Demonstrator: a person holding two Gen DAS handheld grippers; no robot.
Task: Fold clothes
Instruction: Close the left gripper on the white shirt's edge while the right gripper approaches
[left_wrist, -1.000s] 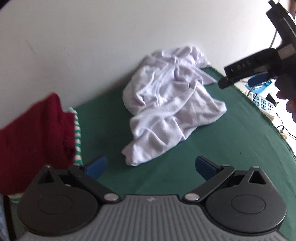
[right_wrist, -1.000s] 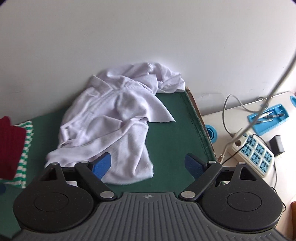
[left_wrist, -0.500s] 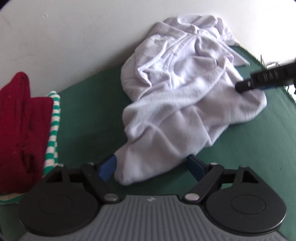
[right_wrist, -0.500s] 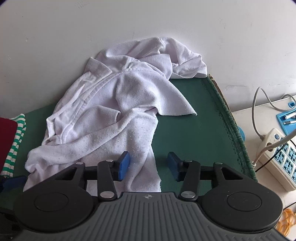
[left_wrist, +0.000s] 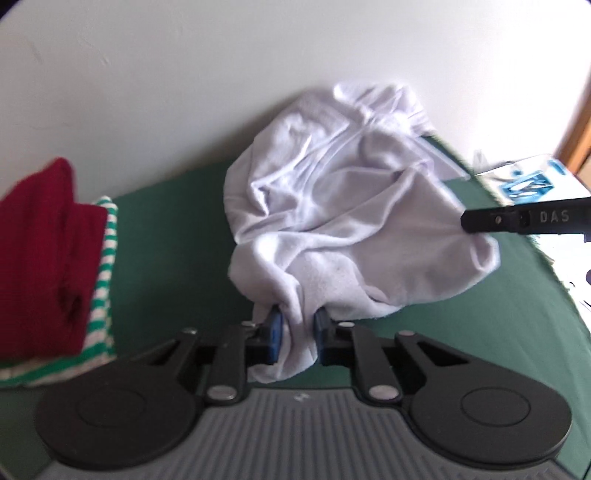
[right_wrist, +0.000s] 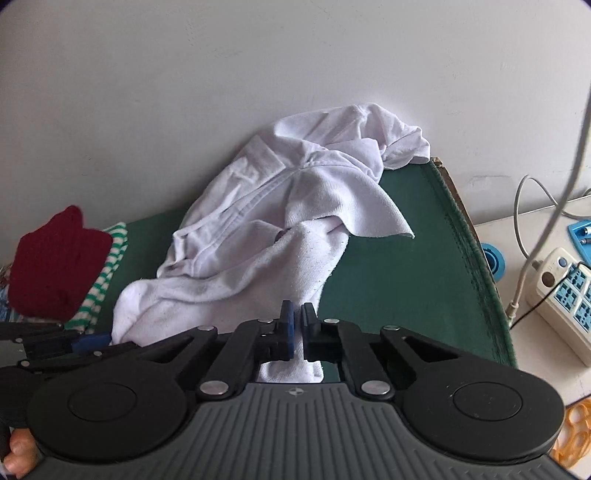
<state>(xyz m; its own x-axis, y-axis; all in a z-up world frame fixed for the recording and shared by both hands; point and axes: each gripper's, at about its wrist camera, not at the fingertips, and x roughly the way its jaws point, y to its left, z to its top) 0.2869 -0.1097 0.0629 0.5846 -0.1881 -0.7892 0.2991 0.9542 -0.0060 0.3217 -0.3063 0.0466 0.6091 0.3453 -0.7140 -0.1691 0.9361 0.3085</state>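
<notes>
Left hand-held gripper (left_wrist: 297, 334) closing on a bunched fold of the crumpled white cotton garment (left_wrist: 343, 221). Right hand-held gripper (right_wrist: 297, 328) clamped shut on its near hem.

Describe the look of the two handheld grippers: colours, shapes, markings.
Both match. The left gripper and right gripper each have a ribbed grey body, two round black discs, black linkage bars with silver rivets, and blue finger pads. Seen side-on from the left camera, the right gripper's black finger carries the white letters DAS.
</notes>
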